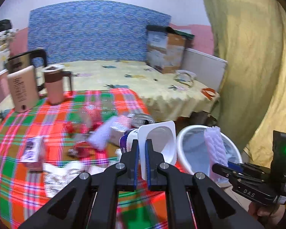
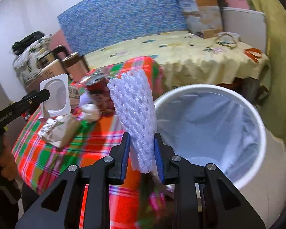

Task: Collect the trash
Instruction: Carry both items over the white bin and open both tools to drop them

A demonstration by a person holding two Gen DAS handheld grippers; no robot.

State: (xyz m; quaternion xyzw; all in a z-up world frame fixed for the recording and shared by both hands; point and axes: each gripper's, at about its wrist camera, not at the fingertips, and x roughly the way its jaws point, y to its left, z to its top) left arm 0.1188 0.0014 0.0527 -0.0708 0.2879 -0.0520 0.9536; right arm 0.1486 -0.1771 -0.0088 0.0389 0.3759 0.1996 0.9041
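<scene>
My left gripper [image 1: 142, 145] is shut on the rim of a white plastic cup [image 1: 160, 143], held above the plaid table edge; the cup also shows in the right wrist view [image 2: 57, 95]. My right gripper [image 2: 141, 139] is shut on a white foam fruit net [image 2: 133, 106], held upright beside the white trash bin [image 2: 261, 126], which has a pale liner. In the left wrist view the net [image 1: 215, 145] is over the bin's rim [image 1: 181, 133]. More trash lies on the plaid cloth [image 1: 47, 114]: small cartons [image 1: 32, 150], a red can [image 2: 99, 89], crumpled wrappers [image 2: 61, 131].
A beige kettle [image 1: 22, 87] and a brown-lidded mug [image 1: 54, 84] stand at the back left of the plaid cloth. Behind is a table with a yellow cloth [image 1: 133, 80] bearing a cardboard box [image 1: 167, 49] and tape rolls [image 1: 208, 92]. A yellow curtain [image 1: 257, 66] hangs at right.
</scene>
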